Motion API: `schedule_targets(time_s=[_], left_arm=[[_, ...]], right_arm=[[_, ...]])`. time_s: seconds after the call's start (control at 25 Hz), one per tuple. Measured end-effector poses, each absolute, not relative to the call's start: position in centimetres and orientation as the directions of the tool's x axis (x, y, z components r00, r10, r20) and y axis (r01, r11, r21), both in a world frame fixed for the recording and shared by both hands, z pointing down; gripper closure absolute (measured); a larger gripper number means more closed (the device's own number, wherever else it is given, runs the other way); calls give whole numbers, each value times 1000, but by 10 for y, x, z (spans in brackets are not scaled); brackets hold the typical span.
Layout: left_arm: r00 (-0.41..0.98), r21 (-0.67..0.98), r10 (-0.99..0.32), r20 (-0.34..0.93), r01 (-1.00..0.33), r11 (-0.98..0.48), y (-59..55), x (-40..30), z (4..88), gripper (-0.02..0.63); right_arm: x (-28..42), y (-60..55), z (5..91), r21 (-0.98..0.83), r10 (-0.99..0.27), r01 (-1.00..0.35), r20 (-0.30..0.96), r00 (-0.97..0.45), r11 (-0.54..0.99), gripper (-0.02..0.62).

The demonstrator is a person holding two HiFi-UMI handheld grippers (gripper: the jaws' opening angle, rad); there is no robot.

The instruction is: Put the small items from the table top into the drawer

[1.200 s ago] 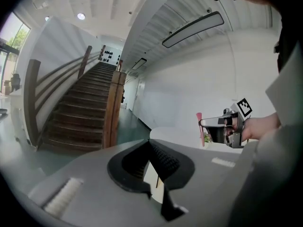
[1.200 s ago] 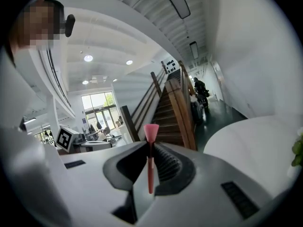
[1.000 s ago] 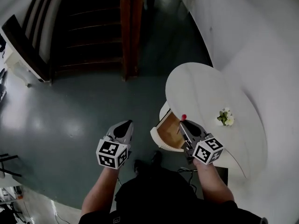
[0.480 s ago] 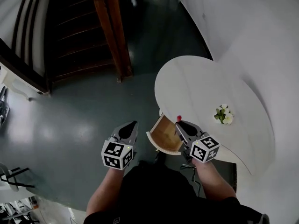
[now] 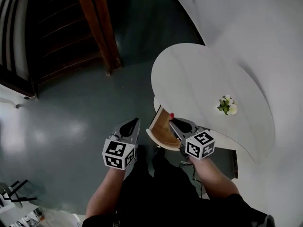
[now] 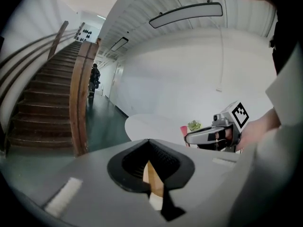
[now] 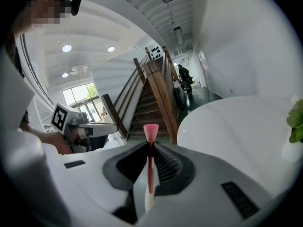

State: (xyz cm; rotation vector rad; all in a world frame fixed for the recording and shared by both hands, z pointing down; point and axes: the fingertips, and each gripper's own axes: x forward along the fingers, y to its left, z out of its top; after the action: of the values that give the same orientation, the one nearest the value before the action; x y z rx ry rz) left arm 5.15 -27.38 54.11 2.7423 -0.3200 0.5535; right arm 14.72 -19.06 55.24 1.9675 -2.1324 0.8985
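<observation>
My right claw (image 5: pixel 173 122) is clamped on a thin pink peg (image 7: pixel 151 132). The peg stands upright between the jaws, with its flared top poking out above them. From the head view, that pink tip sits at the rim of the white tabletop (image 5: pixel 199 74), right over the far edge of the open drawer (image 5: pixel 162 128). The drawer is pulled out from under the tabletop and its wooden inside shows (I cannot make out anything lying in it).

My left claw (image 6: pixel 149 150) is pressed together with nothing gripped. Only a sliver of tan shows through the slit between its jaws. It hangs over the dark green floor (image 5: pixel 71 117), just left of the drawer and apart from it, pointing the same way as the right one.

A small pot of white flowers (image 5: pixel 227 105) stands on the tabletop, well away from the drawer, toward the wall side. A wooden staircase (image 6: pixel 38 108) rises beyond the floor to my left.
</observation>
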Motion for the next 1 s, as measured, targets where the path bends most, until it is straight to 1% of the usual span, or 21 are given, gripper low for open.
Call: schedule_targets(time_s=[0.16,0.4,0.64,1.0], left_arm=[[899,281,-85,430,-223,-933,-277,46,561,609],[877,311,-31,479,-203,-928,-275,49,597,609],[863,323,0,506,-189,-927,-270,69,628,609],[843,347,42,536,-174,-921,-267,85,669,609]], right_arm=[[133,-195,574,-316,-852,-948,503,-143,-28,541],[131,-193,627,-294,-798,-955,582,-155,-29,541],[141,-188,677,-249,-740,-969,651,-167,-1,541],[151,-180,750,-163,-593,-982,783,-189,98,541]])
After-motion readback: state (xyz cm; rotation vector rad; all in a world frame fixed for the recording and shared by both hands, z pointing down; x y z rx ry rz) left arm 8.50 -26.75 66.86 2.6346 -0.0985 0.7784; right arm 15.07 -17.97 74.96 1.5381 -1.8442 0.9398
